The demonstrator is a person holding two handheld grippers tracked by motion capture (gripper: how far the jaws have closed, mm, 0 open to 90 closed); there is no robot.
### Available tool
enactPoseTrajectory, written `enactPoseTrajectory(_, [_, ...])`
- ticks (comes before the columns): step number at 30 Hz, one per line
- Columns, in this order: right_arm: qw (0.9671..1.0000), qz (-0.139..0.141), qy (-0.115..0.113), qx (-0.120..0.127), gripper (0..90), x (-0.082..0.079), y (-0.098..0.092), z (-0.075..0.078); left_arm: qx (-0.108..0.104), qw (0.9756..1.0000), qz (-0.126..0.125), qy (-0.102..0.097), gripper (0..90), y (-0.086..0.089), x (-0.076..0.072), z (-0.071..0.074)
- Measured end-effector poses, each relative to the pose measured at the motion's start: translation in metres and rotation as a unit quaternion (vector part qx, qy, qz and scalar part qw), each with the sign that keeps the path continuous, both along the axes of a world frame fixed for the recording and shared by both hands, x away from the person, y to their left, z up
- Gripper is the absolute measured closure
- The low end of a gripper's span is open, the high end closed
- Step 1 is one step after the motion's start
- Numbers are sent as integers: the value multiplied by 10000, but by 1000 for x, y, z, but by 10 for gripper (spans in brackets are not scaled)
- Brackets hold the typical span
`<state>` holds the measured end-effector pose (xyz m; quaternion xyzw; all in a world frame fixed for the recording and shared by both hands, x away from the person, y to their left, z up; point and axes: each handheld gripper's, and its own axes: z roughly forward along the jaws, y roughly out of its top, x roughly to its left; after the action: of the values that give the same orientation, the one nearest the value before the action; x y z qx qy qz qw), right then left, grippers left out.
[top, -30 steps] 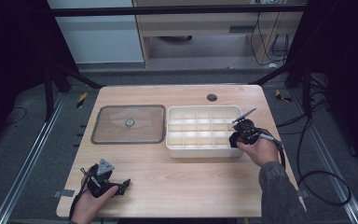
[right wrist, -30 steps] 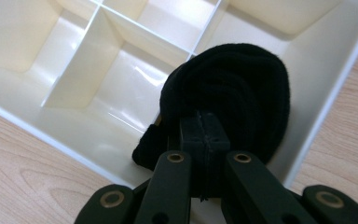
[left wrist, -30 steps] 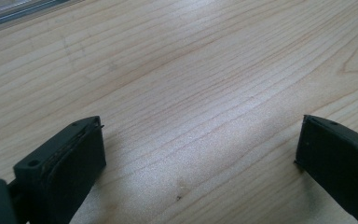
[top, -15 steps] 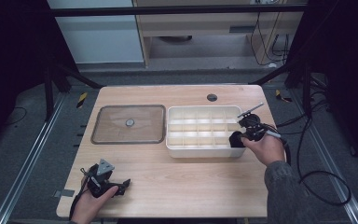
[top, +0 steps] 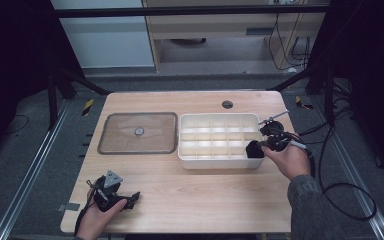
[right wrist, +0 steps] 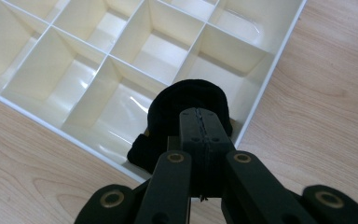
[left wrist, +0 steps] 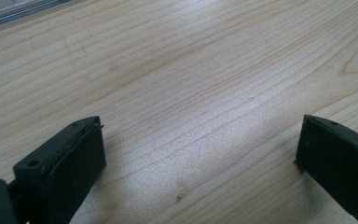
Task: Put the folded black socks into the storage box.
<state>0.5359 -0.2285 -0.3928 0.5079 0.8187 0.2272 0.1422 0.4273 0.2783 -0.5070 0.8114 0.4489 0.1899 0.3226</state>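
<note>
Right gripper view: right gripper (right wrist: pixel 200 116) clamped on black cloth (right wrist: pixel 186 105) over divided tray's (right wrist: pixel 270 70) near-right compartment; left gripper view: left gripper (left wrist: pixel 200 154) jaws apart above table (left wrist: pixel 191 70).

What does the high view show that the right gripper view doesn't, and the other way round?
High view alone: the clear rectangular lid lying left of the white compartment tray, the left gripper near the wooden table's front edge, and the person's hands.

Right gripper view alone: the jaws pressed together on the black rolled cloth, above a corner compartment.

Both: tray, cloth, table, and the right gripper.
</note>
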Motion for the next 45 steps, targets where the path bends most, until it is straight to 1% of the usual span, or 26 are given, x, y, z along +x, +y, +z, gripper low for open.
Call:
enactPoseTrajectory(5, [9999,-14,-108,54,900,-2,-1,3,-3,10000,5,-2,2,0,0,0])
enactPoseTrajectory(6, [9998,-8,-185,66,900,-3,-1,4,-6,10000,5,-10,2,0,0,0])
enactPoseTrajectory(8, [9996,-22,-266,121,900,-3,-1,6,-5,10000,3,-11,2,0,0,0])
enactPoseTrajectory(9, [9992,-8,-357,182,900,-4,-1,8,-13,10000,3,-10,2,0,-1,0])
enactPoseTrajectory(10, [9992,-8,-357,182,900,-4,-1,8,-14,10000,6,-11,2,0,-1,0])
enactPoseTrajectory(11, [9988,-16,-445,206,900,-5,-1,10,-26,10000,14,-15,2,0,-1,-1])
enactPoseTrajectory(13, [9986,-21,-472,220,900,-6,-1,11,-14,10000,3,-11,2,0,-1,0])
enactPoseTrajectory(15, [9975,-23,-651,262,900,-8,0,14,-8,10000,-1,-7,2,0,-1,0])
enactPoseTrajectory(16, [9975,-23,-651,262,900,-8,0,14,11,10000,-14,-14,2,0,0,0])
enactPoseTrajectory(17, [9969,-19,-726,310,900,-11,0,17,14,10000,-18,-9,2,0,0,0])
enactPoseTrajectory(18, [9969,-19,-726,310,900,-11,0,17,14,10000,-18,-9,2,0,0,0])
enactPoseTrajectory(19, [9961,-25,-817,343,900,-14,0,20,15,10000,-22,-11,2,0,0,0])
enactPoseTrajectory(20, [9961,-25,-817,343,900,-14,0,20,15,10000,-22,-11,2,0,0,0])
enactPoseTrajectory(23, [9945,22,-967,410,900,-20,0,23,16,10000,-23,0,2,0,-1,0])
enactPoseTrajectory(26, [9940,42,-993,451,900,-23,-1,25,18,10000,-27,1,2,0,-1,0])
enactPoseTrajectory(29, [9928,42,-1082,520,900,-28,-3,29,17,10000,-31,3,2,0,-1,0])
enactPoseTrajectory(31, [9925,38,-1100,536,900,-29,-4,30,15,10000,-30,0,2,0,-1,0])
enactPoseTrajectory(33, [9916,13,-1140,611,900,-34,-5,32,3,10000,-21,9,2,-1,-1,0])
enactPoseTrajectory(35, [9910,42,-1179,629,898,-37,-7,33,8,10000,-39,15,2,-1,-1,0])
enactPoseTrajectory(42, [9900,33,-1225,700,891,-45,-10,35,-7,10000,-37,9,1,-2,-1,0])
enactPoseTrajectory(43, [9892,12,-1251,761,890,-48,-12,35,-6,10000,-36,11,1,-2,-1,0])
enactPoseTrajectory(45, [9892,14,-1246,770,889,-49,-13,35,-6,10000,-39,8,1,-2,-1,0])
